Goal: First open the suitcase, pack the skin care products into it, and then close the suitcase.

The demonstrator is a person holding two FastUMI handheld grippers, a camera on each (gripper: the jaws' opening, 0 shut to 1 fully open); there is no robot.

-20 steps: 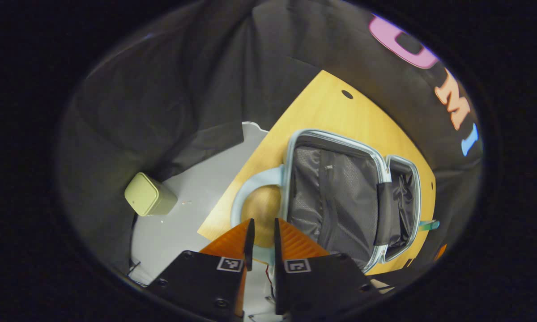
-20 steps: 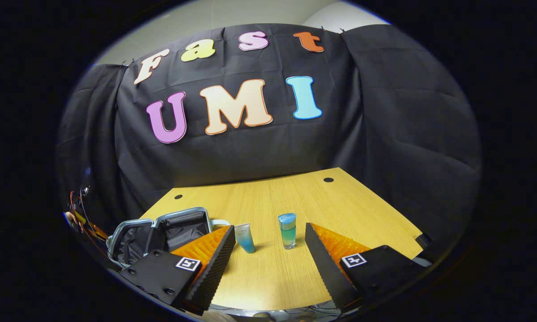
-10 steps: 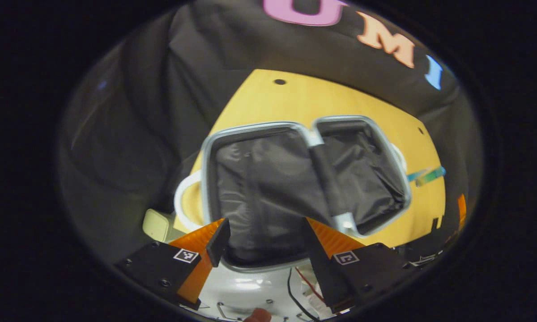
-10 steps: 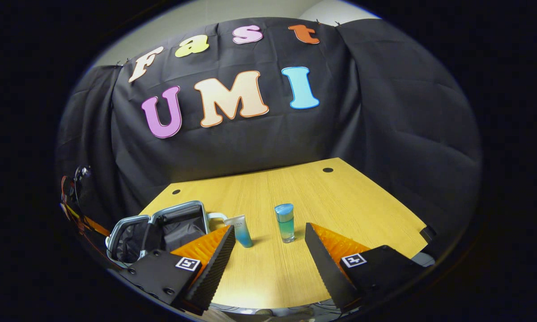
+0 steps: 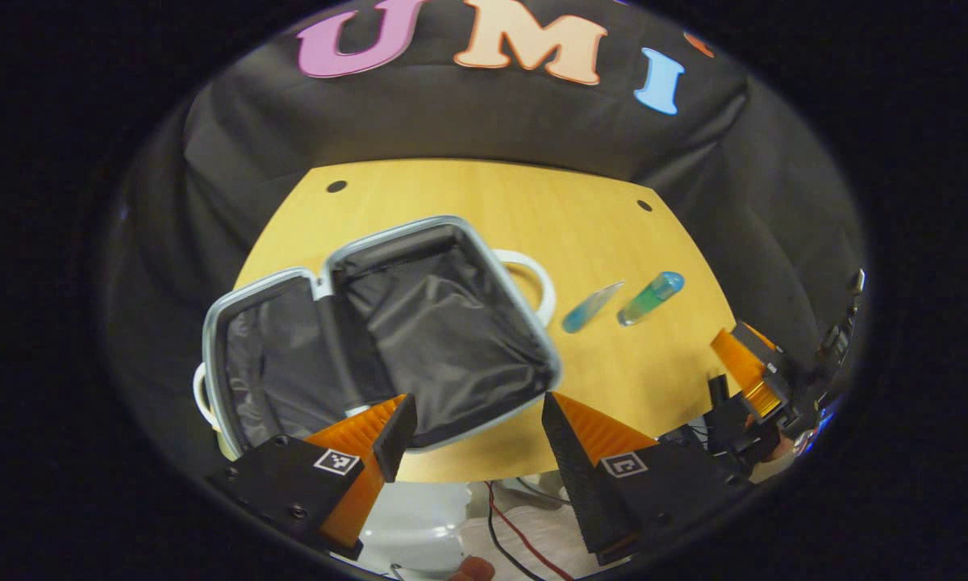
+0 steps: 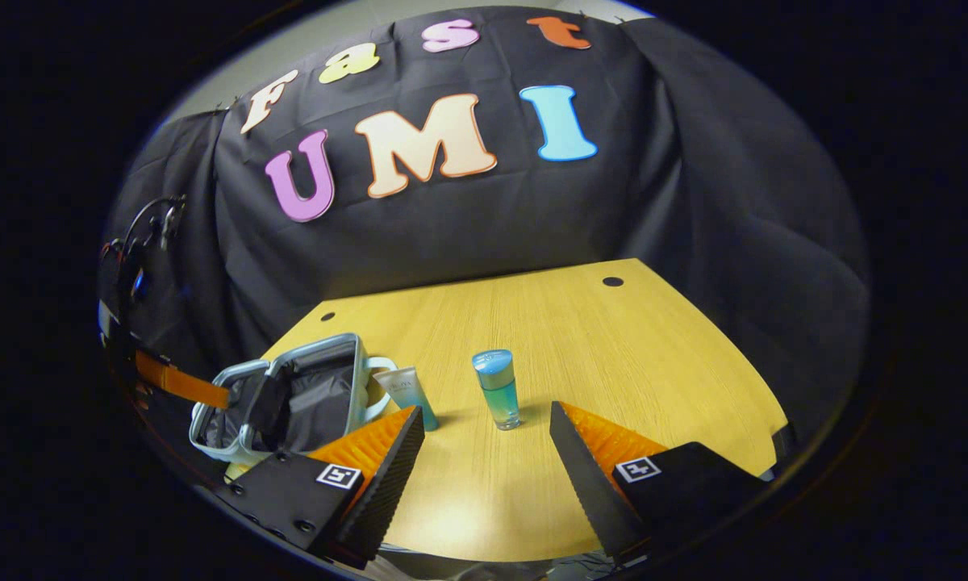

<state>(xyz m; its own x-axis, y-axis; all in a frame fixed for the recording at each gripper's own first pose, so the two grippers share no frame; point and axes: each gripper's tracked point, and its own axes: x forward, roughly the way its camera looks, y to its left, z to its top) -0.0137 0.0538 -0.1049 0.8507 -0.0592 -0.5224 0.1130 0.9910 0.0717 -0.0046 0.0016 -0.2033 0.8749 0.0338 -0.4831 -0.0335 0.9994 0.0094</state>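
- In the right gripper view, the right tongs' [image 6: 480, 468] left finger [image 6: 379, 476] hides the tube's [image 6: 407, 391] lower end and the suitcase's [image 6: 290, 395] near corner.
- In the left gripper view, the tabletop's [image 5: 484, 194] near edge is partly covered by the left tongs [image 5: 472, 440].
- Print on the tube is too small to tell.

The suitcase [image 5: 387, 339] lies open and flat on the wooden table [image 5: 532, 202], near its left front edge. It is small, with a pale light-blue shell and rim, two halves lined in black fabric, and a white loop handle [image 5: 532, 274] on the side facing the products. Both halves hold nothing. Just beside the handle stands a tube [image 6: 407, 391], whitish above and blue toward its lower end. Near it, apart from the suitcase, stands an upright bottle [image 6: 498, 389] with blue-green liquid and a light-blue cap.
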